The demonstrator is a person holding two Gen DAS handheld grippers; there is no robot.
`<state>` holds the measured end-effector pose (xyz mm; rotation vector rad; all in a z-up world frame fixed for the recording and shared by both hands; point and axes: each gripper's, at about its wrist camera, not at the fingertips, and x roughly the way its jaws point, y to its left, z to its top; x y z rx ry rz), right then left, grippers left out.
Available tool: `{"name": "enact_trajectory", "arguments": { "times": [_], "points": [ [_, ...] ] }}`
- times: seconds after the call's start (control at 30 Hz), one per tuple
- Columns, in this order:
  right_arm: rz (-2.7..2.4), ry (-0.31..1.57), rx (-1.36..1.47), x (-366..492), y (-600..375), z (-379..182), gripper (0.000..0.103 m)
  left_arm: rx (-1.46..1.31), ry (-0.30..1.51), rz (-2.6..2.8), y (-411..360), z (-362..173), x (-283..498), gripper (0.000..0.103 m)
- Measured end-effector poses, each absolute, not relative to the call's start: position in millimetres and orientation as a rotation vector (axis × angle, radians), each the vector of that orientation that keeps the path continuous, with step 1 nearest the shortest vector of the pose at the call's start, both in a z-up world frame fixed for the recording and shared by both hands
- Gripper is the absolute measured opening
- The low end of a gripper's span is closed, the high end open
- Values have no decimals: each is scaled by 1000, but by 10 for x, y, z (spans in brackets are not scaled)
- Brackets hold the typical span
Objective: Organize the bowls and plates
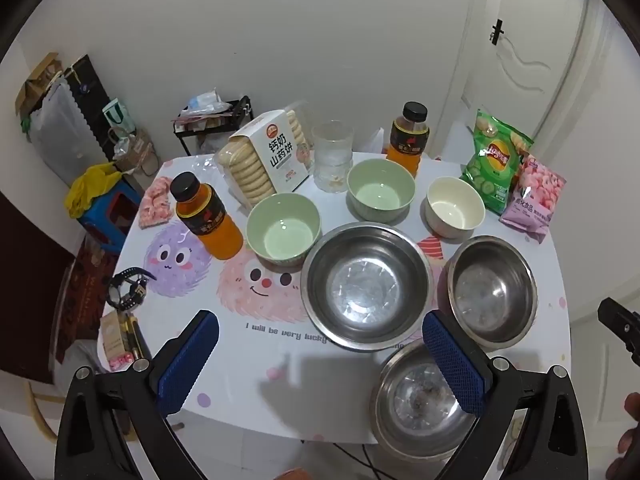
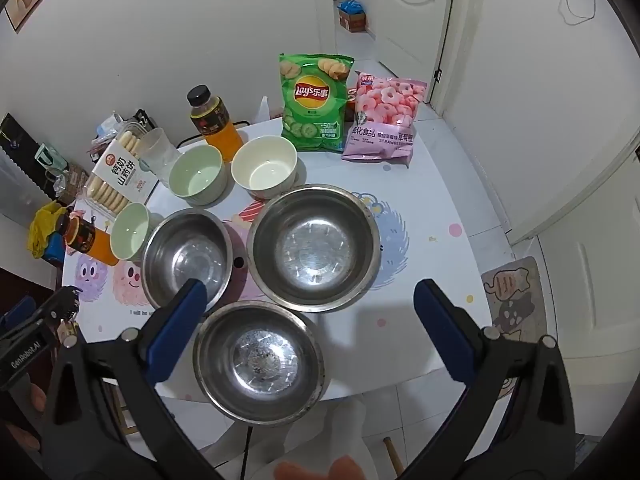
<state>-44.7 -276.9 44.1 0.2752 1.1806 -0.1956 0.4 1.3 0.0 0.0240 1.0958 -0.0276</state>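
Note:
Three steel bowls stand on the white cartoon-print table: a big one, another to its right, and a smaller one at the near edge. Behind them sit two green bowls and a cream bowl. My left gripper hangs open above the near table, its right finger over the small steel bowl. My right gripper is open above the steel bowls, holding nothing.
Two orange drink bottles, a biscuit box, a clear glass, a green chip bag and a pink snack bag line the back. A black watch lies at the left edge. A door stands behind.

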Motion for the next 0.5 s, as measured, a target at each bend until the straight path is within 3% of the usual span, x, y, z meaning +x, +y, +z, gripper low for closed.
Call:
{"name": "enact_trajectory", "arguments": {
  "times": [0.5],
  "points": [
    [-197,1186,246,-413,-2717,490,103,37,1102,-37,-5,-15,-64,103]
  ]
}}
